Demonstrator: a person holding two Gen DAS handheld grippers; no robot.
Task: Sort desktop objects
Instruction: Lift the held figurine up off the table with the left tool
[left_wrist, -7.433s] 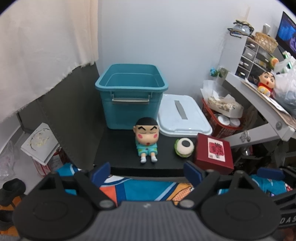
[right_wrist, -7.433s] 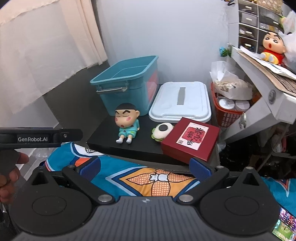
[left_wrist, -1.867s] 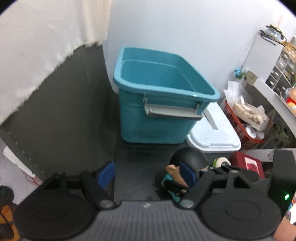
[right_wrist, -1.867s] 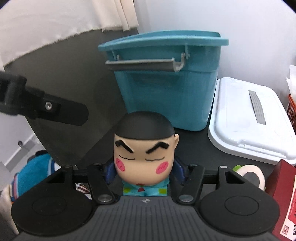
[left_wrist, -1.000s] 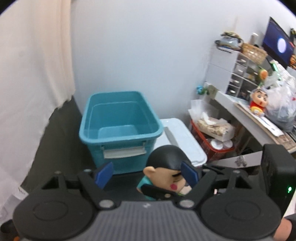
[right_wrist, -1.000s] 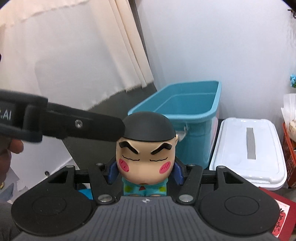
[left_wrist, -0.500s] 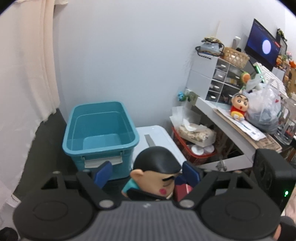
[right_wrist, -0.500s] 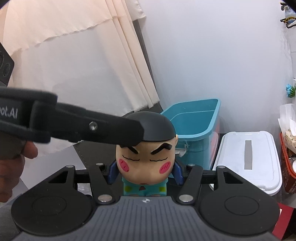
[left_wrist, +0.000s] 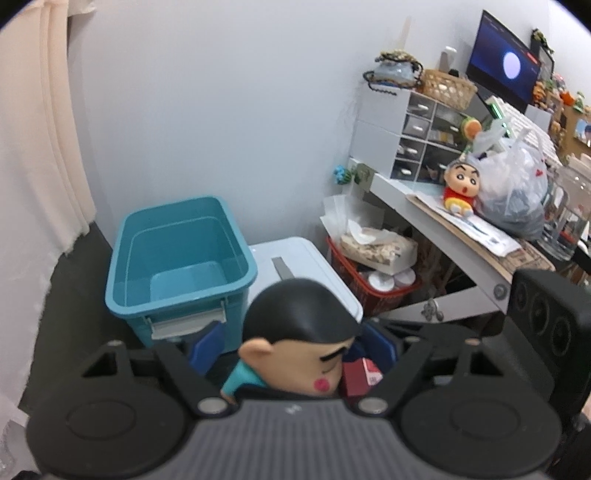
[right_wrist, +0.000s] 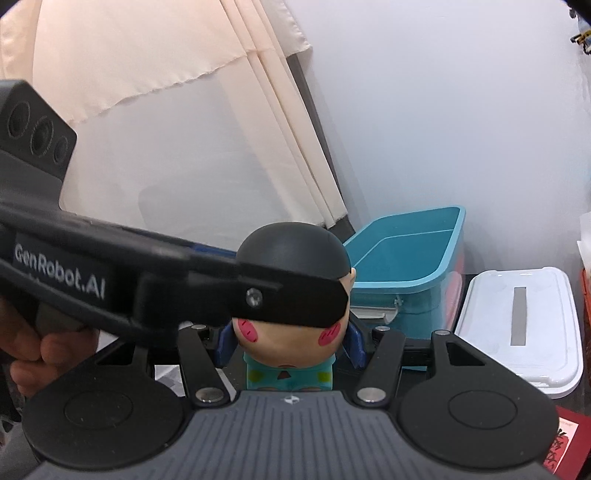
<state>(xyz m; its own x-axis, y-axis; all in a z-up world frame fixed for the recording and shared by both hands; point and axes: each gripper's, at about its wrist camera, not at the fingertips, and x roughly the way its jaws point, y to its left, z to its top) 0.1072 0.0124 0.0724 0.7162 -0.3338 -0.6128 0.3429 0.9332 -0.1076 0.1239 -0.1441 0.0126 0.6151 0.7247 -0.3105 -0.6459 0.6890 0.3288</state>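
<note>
A big-headed boy doll (right_wrist: 291, 254) with black hair and a teal shirt hangs in the air above the black table. My right gripper (right_wrist: 290, 341) is shut on the sides of its head. My left gripper (left_wrist: 291, 343) comes in from the left, and its jaws are closing with the doll (left_wrist: 295, 332) between them. Its left pad still stands off the back of the head. In the right wrist view one left finger (right_wrist: 288, 299) crosses the doll's eyes. The empty teal bin (left_wrist: 184, 295) stands behind.
A white lid (left_wrist: 295, 254) lies right of the bin (right_wrist: 402, 251). A red box (left_wrist: 360, 374) sits below the doll. Further right are a red basket (left_wrist: 373, 284) and a white desk (left_wrist: 424, 214) with a second doll (left_wrist: 458, 184), a bag and drawers.
Both grippers and the doll have risen, so the bin sits lower and smaller. The left finger has slid further across the doll's face.
</note>
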